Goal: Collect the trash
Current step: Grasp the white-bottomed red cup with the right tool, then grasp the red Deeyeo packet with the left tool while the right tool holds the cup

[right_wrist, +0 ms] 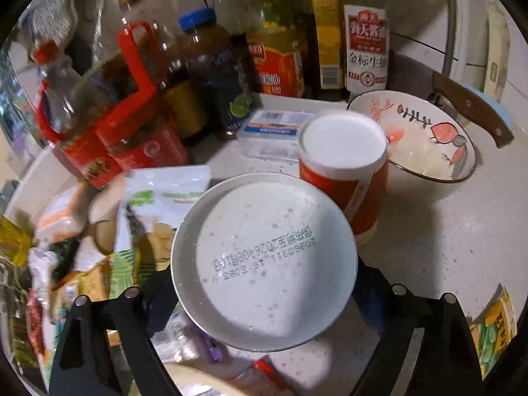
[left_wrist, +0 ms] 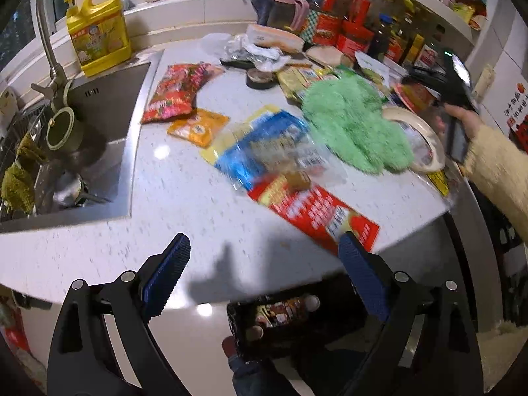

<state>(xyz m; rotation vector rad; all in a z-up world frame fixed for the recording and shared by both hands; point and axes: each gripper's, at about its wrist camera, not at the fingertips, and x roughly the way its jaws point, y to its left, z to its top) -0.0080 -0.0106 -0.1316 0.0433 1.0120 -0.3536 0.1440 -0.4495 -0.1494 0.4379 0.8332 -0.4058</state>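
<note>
In the left wrist view my left gripper is open and empty above the near edge of the white counter. Beyond it lie a red flat wrapper, a blue and yellow bag, an orange packet and a red snack bag. The right gripper's body is at the far right, in a sleeved hand. In the right wrist view my right gripper is shut on a white paper cup, held bottom toward the camera, with a printed date code.
A sink with dishes and a yellow detergent jug are on the left. A green fluffy cloth and a tape roll lie on the right. Sauce bottles, a red and white canister, a patterned bowl and a knife crowd the back.
</note>
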